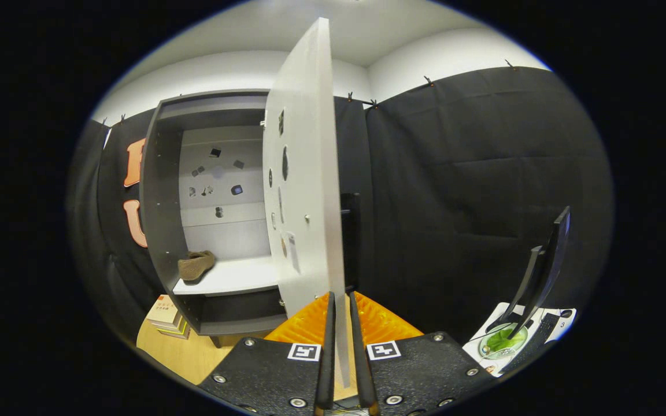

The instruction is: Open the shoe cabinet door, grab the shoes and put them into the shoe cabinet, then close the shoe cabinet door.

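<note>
The gripper (340, 306) has its fingers closed on the free edge of the cabinet door (304, 173). A brown shoe (195, 264) lies on the shelf (235, 276), beyond the jaws, left. It seems the closing step; next, swing the door shut.

Recording booth, black cloth walls (483, 173), monitor (547, 260), shoe cabinet (159, 202)

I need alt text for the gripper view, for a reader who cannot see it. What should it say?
The gripper has its two fingers closed on the free edge of the open white cabinet door. Beyond the door, the dark shoe cabinet stands open, with a brown shoe on its white shelf.
</note>
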The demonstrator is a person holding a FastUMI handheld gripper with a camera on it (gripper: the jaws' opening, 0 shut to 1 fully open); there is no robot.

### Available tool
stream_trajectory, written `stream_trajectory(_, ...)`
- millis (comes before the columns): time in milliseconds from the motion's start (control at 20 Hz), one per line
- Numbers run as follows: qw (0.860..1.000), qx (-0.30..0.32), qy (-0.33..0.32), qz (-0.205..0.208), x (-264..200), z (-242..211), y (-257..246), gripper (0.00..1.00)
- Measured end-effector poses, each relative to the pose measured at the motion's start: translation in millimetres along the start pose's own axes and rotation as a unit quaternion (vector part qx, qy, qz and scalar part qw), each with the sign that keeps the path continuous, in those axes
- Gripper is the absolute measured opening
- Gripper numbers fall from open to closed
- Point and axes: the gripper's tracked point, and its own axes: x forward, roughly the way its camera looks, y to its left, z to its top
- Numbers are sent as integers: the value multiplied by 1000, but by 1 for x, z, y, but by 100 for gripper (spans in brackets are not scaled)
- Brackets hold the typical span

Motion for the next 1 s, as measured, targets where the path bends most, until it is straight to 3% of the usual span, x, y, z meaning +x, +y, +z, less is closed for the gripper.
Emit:
stream_trajectory(550, 997, -21, 24, 69, -37, -34, 91, 15)
stream_trajectory(1000, 980, -40, 122, 155, -36, -161, 173, 15)
